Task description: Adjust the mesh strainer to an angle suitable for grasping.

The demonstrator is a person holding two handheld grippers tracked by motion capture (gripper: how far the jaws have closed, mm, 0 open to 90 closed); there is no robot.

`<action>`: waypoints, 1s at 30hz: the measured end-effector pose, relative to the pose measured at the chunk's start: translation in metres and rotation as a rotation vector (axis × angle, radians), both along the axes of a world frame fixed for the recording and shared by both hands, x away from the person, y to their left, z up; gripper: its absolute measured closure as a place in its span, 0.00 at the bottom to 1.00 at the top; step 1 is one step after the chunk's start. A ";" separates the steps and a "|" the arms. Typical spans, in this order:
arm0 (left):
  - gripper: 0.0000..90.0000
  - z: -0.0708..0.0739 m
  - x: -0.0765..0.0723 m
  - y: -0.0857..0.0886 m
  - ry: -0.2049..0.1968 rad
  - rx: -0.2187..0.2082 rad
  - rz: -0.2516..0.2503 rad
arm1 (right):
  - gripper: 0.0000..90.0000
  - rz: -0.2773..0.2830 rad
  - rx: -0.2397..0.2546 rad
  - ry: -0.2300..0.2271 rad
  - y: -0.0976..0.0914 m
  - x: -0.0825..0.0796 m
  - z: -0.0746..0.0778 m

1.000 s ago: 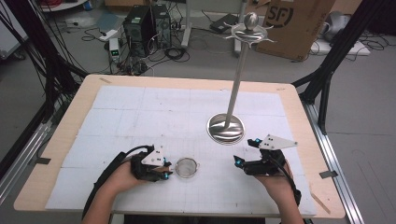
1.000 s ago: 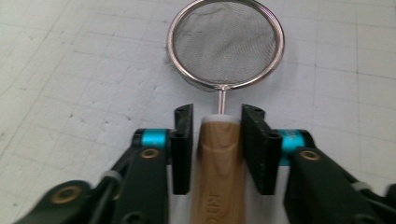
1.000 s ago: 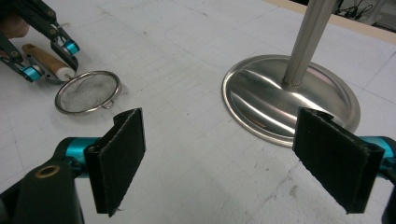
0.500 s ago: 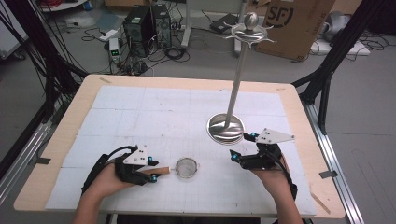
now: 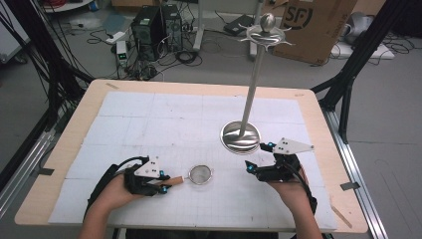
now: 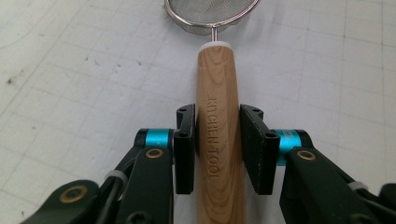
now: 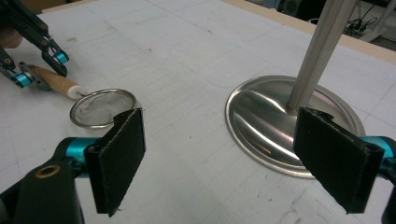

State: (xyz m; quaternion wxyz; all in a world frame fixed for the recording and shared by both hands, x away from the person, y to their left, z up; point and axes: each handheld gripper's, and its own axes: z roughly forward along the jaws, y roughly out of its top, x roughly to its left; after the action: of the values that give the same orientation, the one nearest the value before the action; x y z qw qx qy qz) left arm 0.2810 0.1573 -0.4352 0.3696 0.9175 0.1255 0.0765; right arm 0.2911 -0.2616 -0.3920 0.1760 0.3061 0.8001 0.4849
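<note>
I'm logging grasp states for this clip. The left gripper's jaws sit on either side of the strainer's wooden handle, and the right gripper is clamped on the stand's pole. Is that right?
Not quite. The left gripper does have its jaws around the strainer's wooden handle, but the right gripper isn't clamped on the pole: the right gripper view shows its jaws wide open and empty, short of the stand's base.

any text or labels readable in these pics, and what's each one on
"KITCHEN TOOL": engraved along the wooden handle of the mesh strainer, between the left gripper jaws.
"SF": partly cut off, on the cardboard box on the floor behind the table, in the high view.
Nothing else is legible.
</note>
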 end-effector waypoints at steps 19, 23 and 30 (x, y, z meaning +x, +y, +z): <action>0.77 0.003 0.005 -0.063 -0.057 0.022 -0.045 | 0.18 -0.004 -0.002 0.016 -0.001 -0.002 -0.003; 0.77 0.003 0.008 -0.077 -0.059 0.023 -0.056 | 0.18 -0.006 0.003 0.016 -0.002 -0.003 -0.003; 0.77 0.006 0.012 -0.099 -0.072 0.048 -0.066 | 0.18 -0.002 0.003 0.011 -0.002 -0.002 -0.003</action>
State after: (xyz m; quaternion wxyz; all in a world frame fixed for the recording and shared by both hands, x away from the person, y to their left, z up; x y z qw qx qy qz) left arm 0.2932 0.0583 -0.4294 0.3541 0.9264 0.0797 0.1002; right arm 0.2887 -0.2636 -0.3949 0.1716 0.3098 0.8002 0.4841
